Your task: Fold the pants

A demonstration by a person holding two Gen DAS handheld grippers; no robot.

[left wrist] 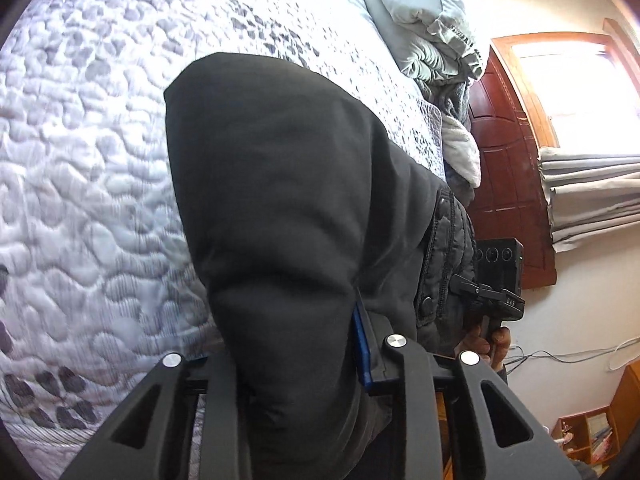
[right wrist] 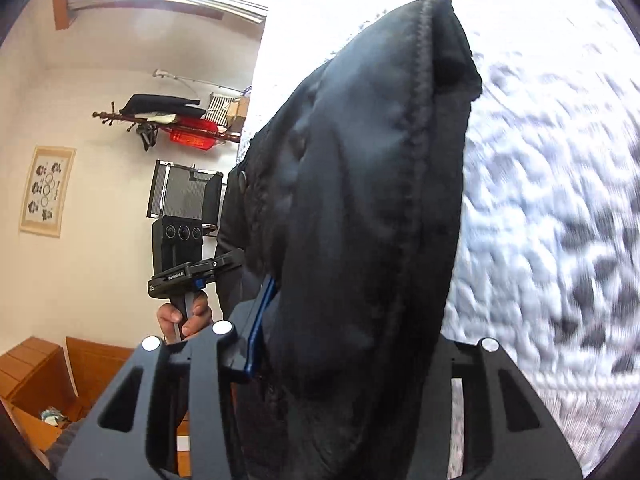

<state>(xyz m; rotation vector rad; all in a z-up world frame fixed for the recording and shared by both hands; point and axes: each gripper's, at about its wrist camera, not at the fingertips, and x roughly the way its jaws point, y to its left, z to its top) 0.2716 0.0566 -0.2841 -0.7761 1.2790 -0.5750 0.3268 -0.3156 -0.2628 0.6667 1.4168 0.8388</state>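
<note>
The black pants (left wrist: 280, 200) hang from my left gripper (left wrist: 304, 344), which is shut on the cloth; a blue finger pad (left wrist: 362, 348) shows beside the bunched fabric. In the right wrist view the same pants (right wrist: 368, 200) drape over my right gripper (right wrist: 320, 320), shut on the fabric, with a stitched seam running up the middle and one blue pad (right wrist: 260, 316) visible. Both grippers hold the pants lifted above the quilted bed. The other gripper shows in each view, held in a hand (left wrist: 496, 280) (right wrist: 184, 256).
A white and grey quilted bedspread (left wrist: 88, 160) (right wrist: 552, 200) lies under the pants. A pillow and bedding pile (left wrist: 424, 24) sit at the bed's head by a red-brown headboard (left wrist: 508, 168). A person in a dark jacket (left wrist: 444, 248) stands close. A wall rack (right wrist: 168, 120) and wooden furniture (right wrist: 36, 372) are at the left.
</note>
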